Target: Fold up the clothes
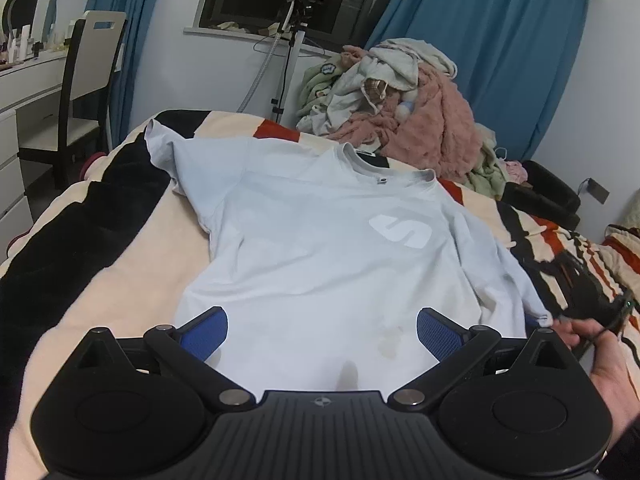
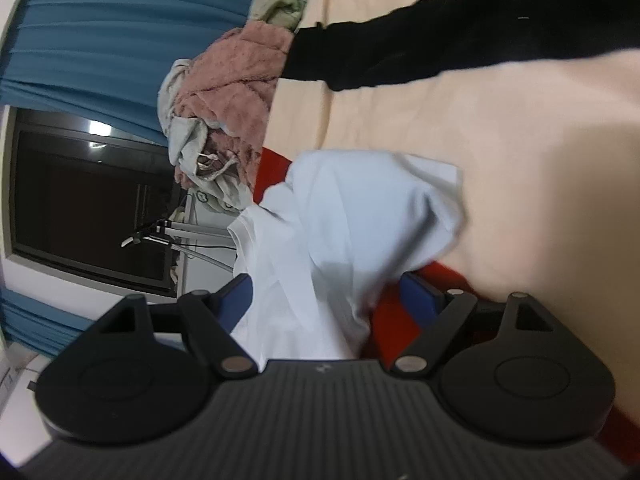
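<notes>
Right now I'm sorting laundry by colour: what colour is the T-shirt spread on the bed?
Pale blue T-shirt with a white S; clearest in the left wrist view.

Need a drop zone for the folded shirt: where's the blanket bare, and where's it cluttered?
Bare: the cream band of the striped blanket left of the light blue T-shirt, bordered by the black stripe. Crowded: the clothes pile beyond the collar. The left gripper is open over the hem; the right gripper is open around a sleeve.
</notes>
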Demonstrator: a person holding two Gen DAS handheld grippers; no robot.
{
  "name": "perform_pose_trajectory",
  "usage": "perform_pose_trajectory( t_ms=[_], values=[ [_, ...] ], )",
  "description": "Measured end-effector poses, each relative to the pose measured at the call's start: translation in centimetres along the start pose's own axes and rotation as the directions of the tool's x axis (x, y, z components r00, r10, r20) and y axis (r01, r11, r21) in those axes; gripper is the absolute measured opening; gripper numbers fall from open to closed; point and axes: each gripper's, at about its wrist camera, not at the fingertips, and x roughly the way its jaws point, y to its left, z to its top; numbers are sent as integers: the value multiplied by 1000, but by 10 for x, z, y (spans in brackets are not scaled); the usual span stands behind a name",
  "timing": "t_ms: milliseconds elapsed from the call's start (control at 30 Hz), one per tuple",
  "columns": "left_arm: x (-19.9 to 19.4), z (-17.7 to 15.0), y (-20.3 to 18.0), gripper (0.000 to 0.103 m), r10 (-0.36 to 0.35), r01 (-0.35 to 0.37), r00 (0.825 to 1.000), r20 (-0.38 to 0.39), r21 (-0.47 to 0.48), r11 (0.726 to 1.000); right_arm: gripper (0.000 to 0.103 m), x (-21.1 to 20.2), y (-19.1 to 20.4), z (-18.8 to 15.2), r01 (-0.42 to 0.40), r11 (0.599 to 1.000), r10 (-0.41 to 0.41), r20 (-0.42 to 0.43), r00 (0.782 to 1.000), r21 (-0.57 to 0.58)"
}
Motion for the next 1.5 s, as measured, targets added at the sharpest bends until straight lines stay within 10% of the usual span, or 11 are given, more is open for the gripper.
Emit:
perform_pose_trajectory(
  t_ms=[500,667,867,1100,1200,1333,1467,1500],
  values=[
    [36,-6,11,102,47,-48,998,-41,-23,999,72,75,4,44,-89,992,92,23,996,-86],
    [45,-6,11,102,60,-61,997,-47,-18,998,18,97,10,60,-22,992,19,-24,1000,-125],
    [55,-6,12,102,63,-64,996,-65,-15,998,11,85,72,85,11,851,50,101,994,-526],
    [66,-6,13,102,69,-70,994,-85,-16,997,10,99,61,119,222,682,-94,218,971,-697],
    [70,-4,12,102,69,-70,994,-85,-10,998,10,109,37,129,271,683,-154,228,961,-679],
    [73,-3,9,102,57,-56,996,-75,9,998,17,113,30,129,268,687,-162,217,963,-675],
    [72,0,8,102,38,-37,997,-63,22,999,96,110,42,119,285,658,-181,220,958,-697],
    [71,0,8,102,33,-31,998,-58,21,999,95,105,46,116,283,657,-168,231,958,-698]
  ],
)
